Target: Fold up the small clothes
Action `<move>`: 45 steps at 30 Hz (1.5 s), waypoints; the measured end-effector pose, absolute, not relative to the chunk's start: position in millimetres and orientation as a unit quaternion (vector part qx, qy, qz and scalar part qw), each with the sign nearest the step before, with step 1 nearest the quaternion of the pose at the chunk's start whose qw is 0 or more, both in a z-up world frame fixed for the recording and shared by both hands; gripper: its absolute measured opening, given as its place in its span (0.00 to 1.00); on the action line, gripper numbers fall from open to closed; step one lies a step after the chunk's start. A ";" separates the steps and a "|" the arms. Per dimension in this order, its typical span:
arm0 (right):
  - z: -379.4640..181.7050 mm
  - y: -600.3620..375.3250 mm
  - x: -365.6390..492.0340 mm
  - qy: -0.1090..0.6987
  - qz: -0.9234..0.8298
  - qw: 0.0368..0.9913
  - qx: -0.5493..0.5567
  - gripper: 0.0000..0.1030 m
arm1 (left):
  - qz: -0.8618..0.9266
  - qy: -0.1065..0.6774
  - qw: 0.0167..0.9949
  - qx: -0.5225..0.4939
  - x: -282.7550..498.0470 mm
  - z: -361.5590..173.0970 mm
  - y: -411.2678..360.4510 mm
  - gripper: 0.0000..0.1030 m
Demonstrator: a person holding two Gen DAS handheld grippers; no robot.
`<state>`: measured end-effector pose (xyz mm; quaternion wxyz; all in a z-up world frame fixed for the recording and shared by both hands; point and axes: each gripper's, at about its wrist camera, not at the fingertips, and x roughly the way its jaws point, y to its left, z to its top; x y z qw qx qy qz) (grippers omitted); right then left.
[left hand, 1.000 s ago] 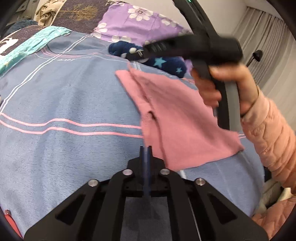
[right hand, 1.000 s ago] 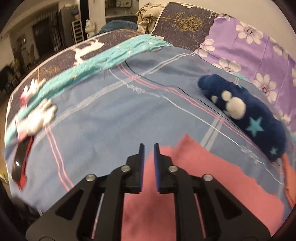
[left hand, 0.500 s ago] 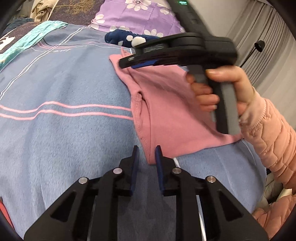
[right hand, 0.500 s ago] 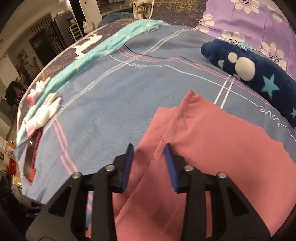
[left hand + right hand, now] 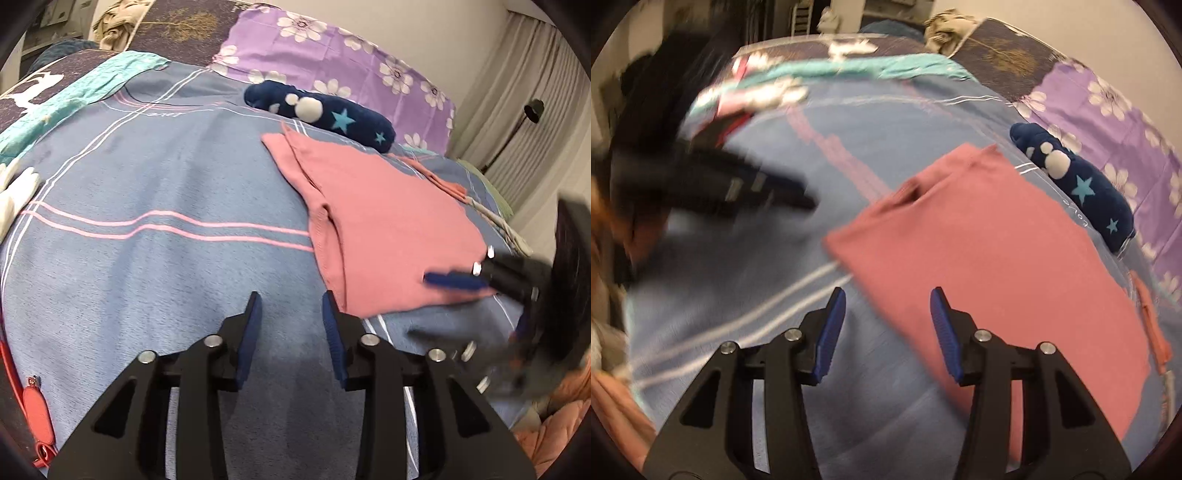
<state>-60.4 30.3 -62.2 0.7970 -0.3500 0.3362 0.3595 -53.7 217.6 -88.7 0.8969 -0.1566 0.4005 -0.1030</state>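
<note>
Blue blanket (image 5: 147, 184), pink garment (image 5: 388, 221) flat, long axis diagonal

a blue bedspread (image 5: 155, 177) with pink and white stripes covers the bed. a navy star-patterned plush (image 5: 321, 110) lies near a purple floral pillow (image 5: 332, 55). a teal blanket (image 5: 74, 96) runs along the far edge, grey curtains (image 5: 524, 122) hang beyond, and a red tag (image 5: 37, 417) sits at the near edge.
</note>
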 end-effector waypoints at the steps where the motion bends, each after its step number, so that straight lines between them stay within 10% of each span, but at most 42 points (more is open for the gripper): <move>1: -67.6 31.7 -61.5 0.327 0.347 0.801 -0.362 0.47 | -0.100 0.399 0.898 -0.158 -56.1 -88.1 218.8 0.43; 29: -76.1 63.1 -23.4 0.360 0.268 0.849 -0.280 0.50 | -0.251 0.397 0.837 -0.280 147.2 -117.4 211.8 0.56; 37: -77.0 69.1 -16.9 0.354 0.260 0.856 -0.272 0.49 | -0.242 0.411 0.825 -0.302 157.8 -126.1 220.5 0.20; 45: -79.2 73.2 -11.4 0.349 0.254 0.860 -0.272 0.48 | -0.249 0.421 0.820 -0.298 171.9 -128.8 209.3 0.19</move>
